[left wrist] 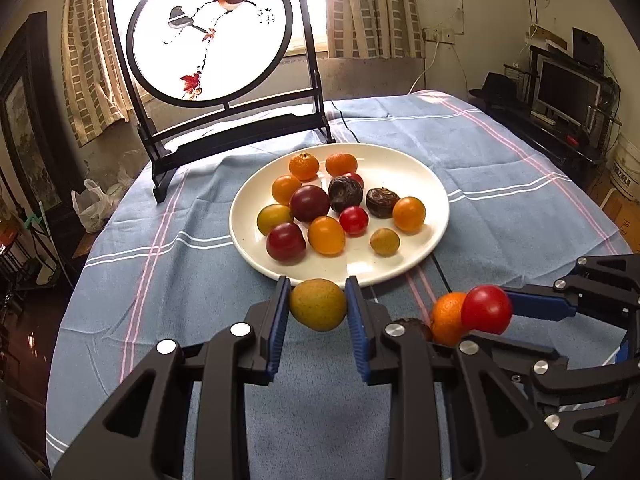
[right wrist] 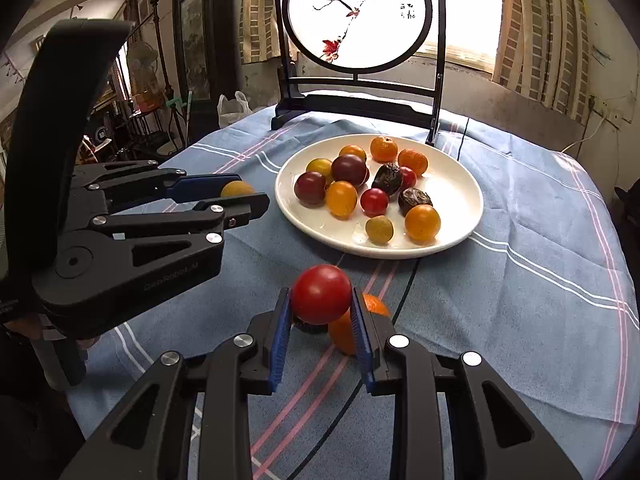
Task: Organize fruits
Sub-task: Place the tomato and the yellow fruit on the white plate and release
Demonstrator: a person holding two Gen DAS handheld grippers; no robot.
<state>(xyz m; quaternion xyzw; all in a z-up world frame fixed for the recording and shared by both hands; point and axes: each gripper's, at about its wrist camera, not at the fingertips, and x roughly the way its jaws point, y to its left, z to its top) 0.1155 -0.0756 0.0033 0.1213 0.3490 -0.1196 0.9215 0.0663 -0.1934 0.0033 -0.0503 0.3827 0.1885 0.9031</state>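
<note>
Left claw of mine is clamped on a yellow-green, speckled oval fruit, its blue pads pressing both sides, and it hangs just short of the round white ceramic plate at that plate's six o'clock edge. My right claw is closed around a glossy red round tomato, held above the blue striped cloth of the tabletop. Directly under it (partly hidden by the pad) lie a small orange citrus fruit and something dark I cannot identify.

On the plate sit the fruits already gathered: orange mandarins toward twelve o'clock, dark wrinkled ones near the middle, purple-red plums and yellow ones toward nine, one small speckled green fruit near five.

I judge this to be the carry step, both hands loaded and heading for the plate. Next I need to bring each claw over bare plate, the open patch from one to three o'clock looks best, lower until the fruit nearly touches, then part the pads gently so nothing rolls off the shallow rim. The citrus on the cloth remains to be fetched afterwards.
</note>
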